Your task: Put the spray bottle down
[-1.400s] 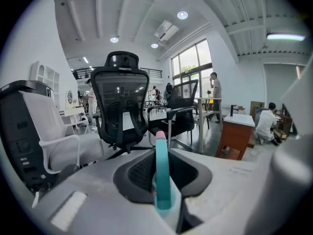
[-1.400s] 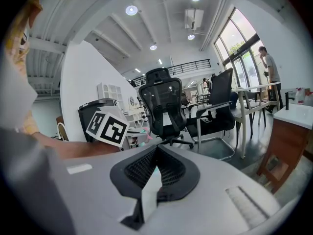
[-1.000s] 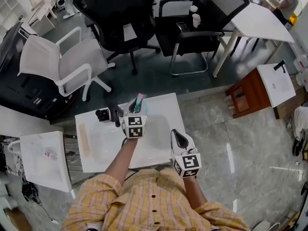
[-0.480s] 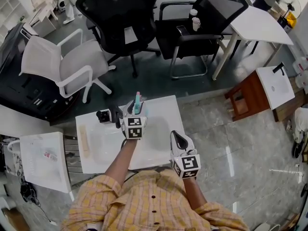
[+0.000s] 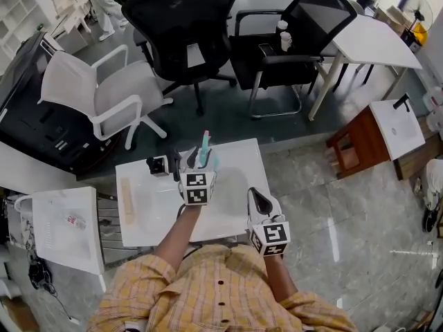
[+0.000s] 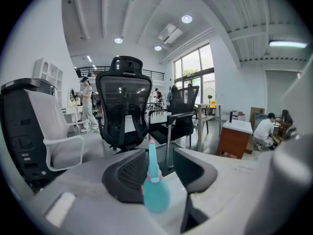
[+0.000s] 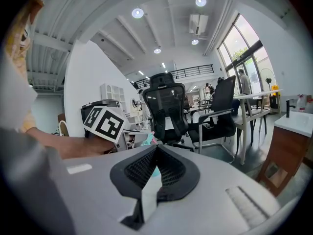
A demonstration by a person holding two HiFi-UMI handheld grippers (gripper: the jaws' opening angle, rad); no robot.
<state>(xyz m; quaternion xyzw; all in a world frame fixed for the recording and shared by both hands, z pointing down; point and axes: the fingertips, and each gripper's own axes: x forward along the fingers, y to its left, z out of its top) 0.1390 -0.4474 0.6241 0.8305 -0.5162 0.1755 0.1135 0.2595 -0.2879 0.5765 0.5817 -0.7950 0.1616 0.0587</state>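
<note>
Yellow plaid buttoned shirt (image 5: 214,292), grey left tool (image 5: 197,159) and right tool (image 5: 257,199), black-and-white marker cubes (image 5: 196,189).

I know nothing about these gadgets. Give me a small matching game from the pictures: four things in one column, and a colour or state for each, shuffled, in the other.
Things:
1. spray bottle
2. right hand-held gripper
3. small table
4. office chair with headrest

Descriptions:
A. black mesh back
B. jaws together, nothing held
C. teal
D. white flat top

Pairs: 1-C; 2-B; 3-D; 4-A
</note>
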